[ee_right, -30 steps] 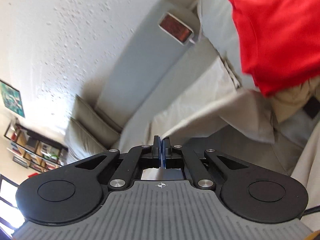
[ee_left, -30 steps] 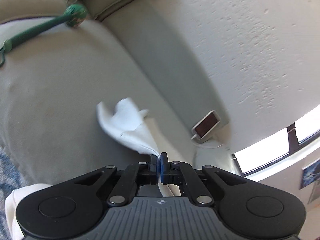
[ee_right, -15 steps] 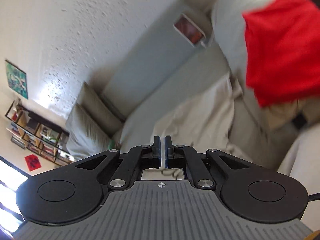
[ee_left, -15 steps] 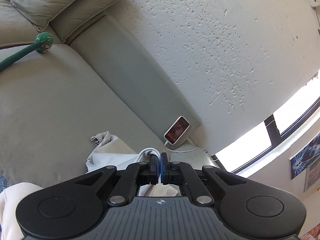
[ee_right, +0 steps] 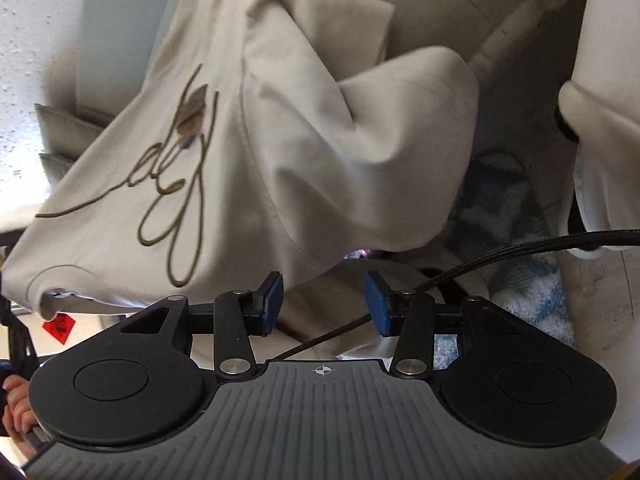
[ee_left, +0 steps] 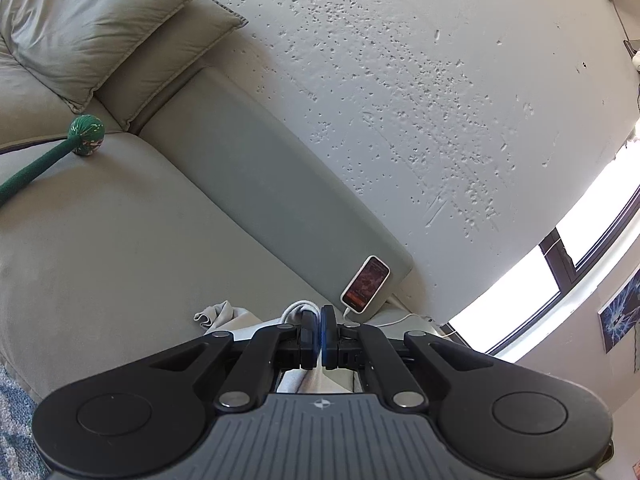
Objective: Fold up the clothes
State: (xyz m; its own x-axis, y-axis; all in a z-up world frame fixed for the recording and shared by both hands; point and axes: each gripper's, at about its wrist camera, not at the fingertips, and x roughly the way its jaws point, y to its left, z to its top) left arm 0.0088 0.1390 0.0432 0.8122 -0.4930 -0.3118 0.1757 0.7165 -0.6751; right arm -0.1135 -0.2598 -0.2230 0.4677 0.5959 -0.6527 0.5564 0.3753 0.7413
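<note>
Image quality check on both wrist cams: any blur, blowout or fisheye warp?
Left wrist: sharp; window blown out to white; fisheye bends the sofa backrest. Right wrist: soft motion blur on the beige shirt, strongest at its folds; bright glare at the left edge; the tool itself is crisp.

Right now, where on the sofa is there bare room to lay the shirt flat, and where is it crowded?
The sofa seat is bare between the green toy, the backrest and the phone. It is crowded in front of the right gripper: the beige shirt hangs bunched there and a black cable crosses. The left gripper holds shirt fabric.
</note>
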